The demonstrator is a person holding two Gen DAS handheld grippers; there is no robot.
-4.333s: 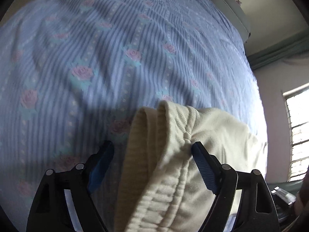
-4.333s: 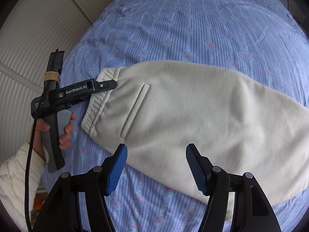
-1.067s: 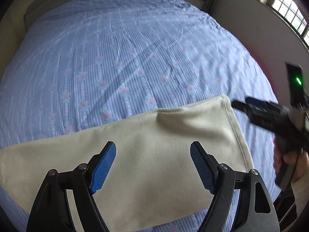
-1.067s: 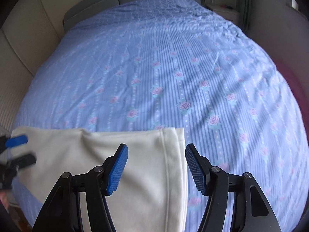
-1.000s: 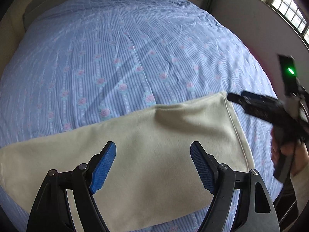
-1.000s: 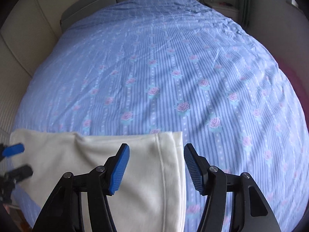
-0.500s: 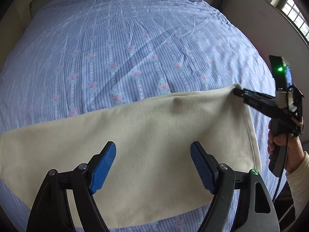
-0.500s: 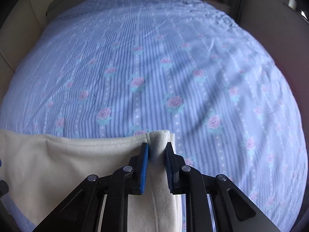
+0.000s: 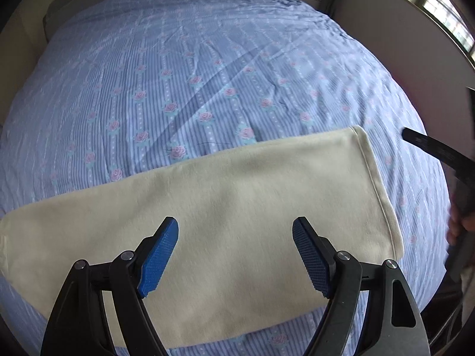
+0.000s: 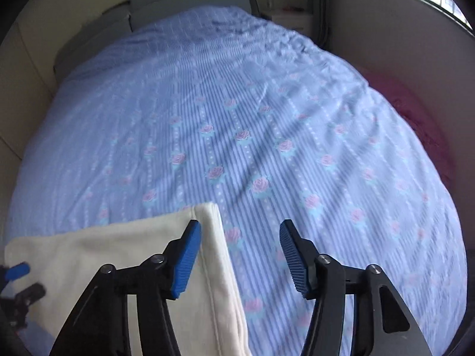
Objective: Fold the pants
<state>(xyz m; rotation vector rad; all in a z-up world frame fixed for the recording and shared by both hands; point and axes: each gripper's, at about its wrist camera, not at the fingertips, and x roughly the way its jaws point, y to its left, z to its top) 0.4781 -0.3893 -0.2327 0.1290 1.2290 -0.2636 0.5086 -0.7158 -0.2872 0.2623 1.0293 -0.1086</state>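
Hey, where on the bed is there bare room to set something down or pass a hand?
Bare sheet runs from the pants to the headboard, and right of the hem. Crowded only along the near edge, where both open grippers hover.

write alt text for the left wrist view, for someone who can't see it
The open left gripper hovers over cream pants laid flat across a blue rose-print bedsheet, hem to the right. The right gripper enters at the right edge, apart from the hem.
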